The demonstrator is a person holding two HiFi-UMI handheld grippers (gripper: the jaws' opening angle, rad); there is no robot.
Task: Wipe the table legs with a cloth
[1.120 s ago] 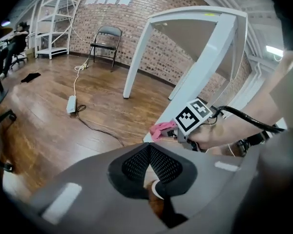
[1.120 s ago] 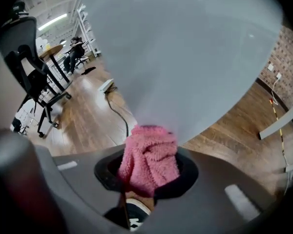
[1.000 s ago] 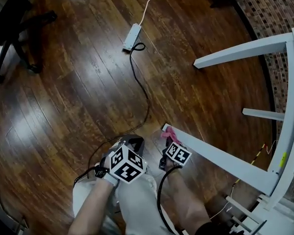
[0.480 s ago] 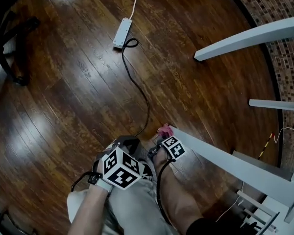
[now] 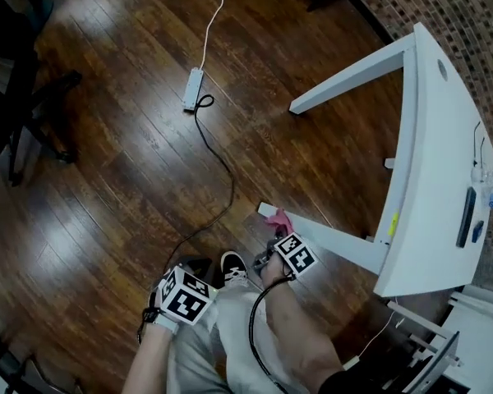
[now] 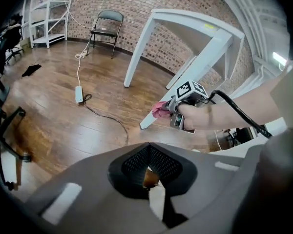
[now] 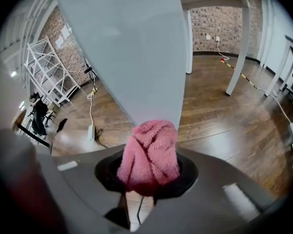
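pink cloth (image 7: 149, 152) at table leg (image 7: 132, 48)

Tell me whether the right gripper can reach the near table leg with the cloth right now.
Probably yes. The right gripper holds the pink cloth right at the lower end of the near table leg, and nothing stands between them.

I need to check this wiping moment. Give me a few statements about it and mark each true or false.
The right gripper is shut on a pink cloth. True.
The cloth lies on the table top. False: it is at the lower end of a table leg.
The left gripper holds a bottle. False: nothing is between its jaws.
A power strip lies on the wooden floor. True.
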